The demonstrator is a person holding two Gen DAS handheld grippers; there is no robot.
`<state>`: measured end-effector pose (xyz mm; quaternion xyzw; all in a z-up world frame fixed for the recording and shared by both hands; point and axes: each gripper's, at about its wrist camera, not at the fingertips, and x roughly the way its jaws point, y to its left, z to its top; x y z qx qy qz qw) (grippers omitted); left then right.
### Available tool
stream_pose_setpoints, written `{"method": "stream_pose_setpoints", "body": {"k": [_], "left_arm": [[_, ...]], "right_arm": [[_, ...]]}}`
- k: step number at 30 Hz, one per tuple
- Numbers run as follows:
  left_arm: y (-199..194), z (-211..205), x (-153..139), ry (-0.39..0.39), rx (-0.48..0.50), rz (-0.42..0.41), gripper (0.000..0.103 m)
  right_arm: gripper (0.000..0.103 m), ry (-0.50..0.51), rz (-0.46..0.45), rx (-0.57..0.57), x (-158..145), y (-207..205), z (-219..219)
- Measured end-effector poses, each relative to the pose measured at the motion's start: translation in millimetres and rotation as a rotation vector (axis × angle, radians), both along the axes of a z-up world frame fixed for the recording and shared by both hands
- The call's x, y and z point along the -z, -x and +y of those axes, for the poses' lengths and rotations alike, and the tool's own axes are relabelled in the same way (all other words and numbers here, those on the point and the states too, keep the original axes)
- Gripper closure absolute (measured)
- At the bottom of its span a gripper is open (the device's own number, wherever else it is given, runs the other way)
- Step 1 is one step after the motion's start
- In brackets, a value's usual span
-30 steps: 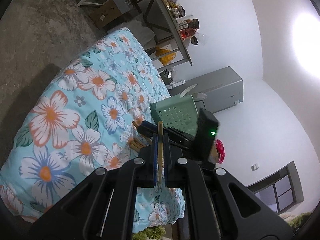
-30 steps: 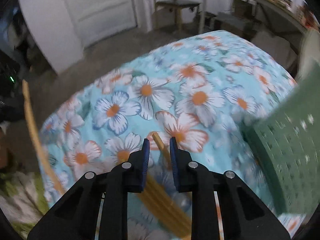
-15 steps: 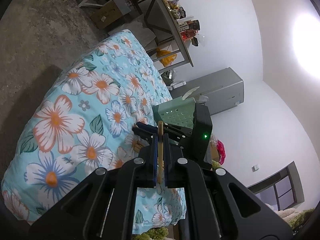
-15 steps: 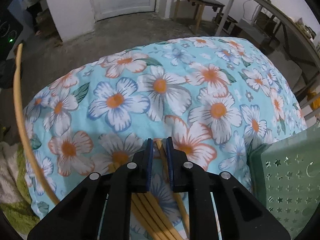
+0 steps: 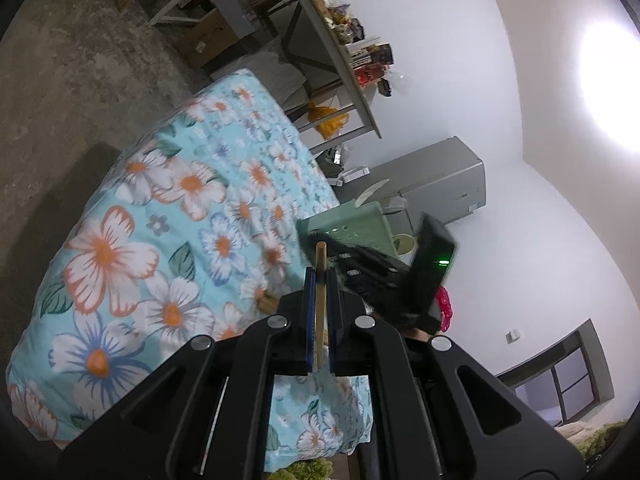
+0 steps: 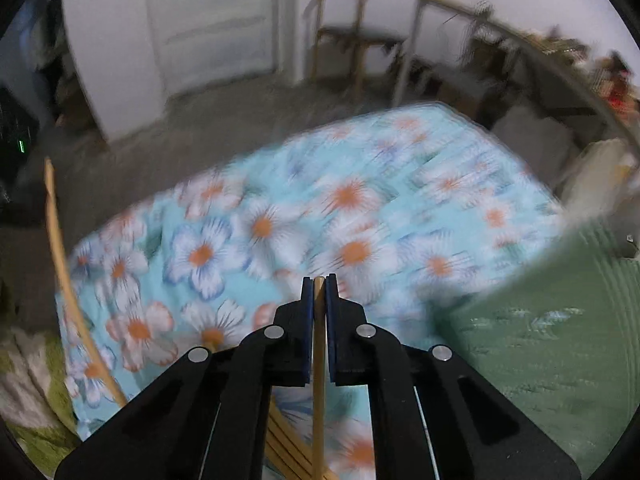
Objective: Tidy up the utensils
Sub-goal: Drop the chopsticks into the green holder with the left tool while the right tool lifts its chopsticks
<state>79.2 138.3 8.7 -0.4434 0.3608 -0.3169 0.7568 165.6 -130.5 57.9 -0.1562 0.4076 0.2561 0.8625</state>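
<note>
**Both grippers clamped on a chopstick over the floral cloth**

My left hand-held gripper [image 5: 319, 300] is pinched tight on a wooden chopstick [image 5: 320, 292], the stick standing up between the blue pads with its tip poking out past them. Beyond that tip sits the green perforated basket [image 5: 352, 226], on the far right of the flower-print tabletop [image 5: 132, 248]. My other gripper's black body crosses in front of the basket, a green light glowing on it. A small bundle of chopsticks shows on the cloth just left of my pads, half hidden.

Over on the right side, my right hand-held gripper [image 6: 319, 300] is squeezed shut on its own chopstick [image 6: 318, 380], which runs straight down through the pads toward the near edge. The view is smeared with motion blur. Under the gripper, near the bottom, the loose chopsticks [image 6: 288, 452] lie on the cloth in a fan. The basket fills the right side, close by. At the far left a long curved chopstick arcs along the cloth's edge: the one in my left gripper.
</note>
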Motion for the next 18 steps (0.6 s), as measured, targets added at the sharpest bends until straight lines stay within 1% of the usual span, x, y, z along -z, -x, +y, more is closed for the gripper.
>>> {"method": "stream_pose_setpoints", "body": {"k": [2, 5, 7, 10, 13, 16, 18], "left_arm": [[-1.2, -1.0, -8.2, 0.001, 0.003, -0.024, 0.1], [-3.3, -3.0, -21.4, 0.005, 0.011, -0.06, 0.1], [-5.2, -4.8, -31.8, 0.003, 0.016, -0.085, 0.1], [-9.4, -7.4, -47.8, 0.005, 0.024, -0.125, 0.1], [-18.9, -12.7, -69.8, 0.009, 0.036, -0.177, 0.1], [-29.3, -21.9, -95.4, 0.012, 0.055, -0.241, 0.1], [-37.9, -30.3, -113.7, 0.009, 0.062, -0.284, 0.1]], "right_arm": [[0.097, -0.052, -0.066, 0.066, -25.8, 9.8, -21.4], [0.097, -0.128, -0.182, 0.177, -68.6, 37.5, -58.5], [0.097, -0.18, -0.259, 0.246, -94.1, 65.1, -81.1], [0.097, -0.247, -0.356, 0.337, -121.2, 104.6, -107.4], [0.097, -0.325, -0.426, 0.411, -138.6, 137.1, -126.6], [0.097, -0.39, -0.473, 0.468, -147.2, 163.4, -141.2], [0.097, -0.422, -0.49, 0.492, -149.8, 173.8, -144.9]]}}
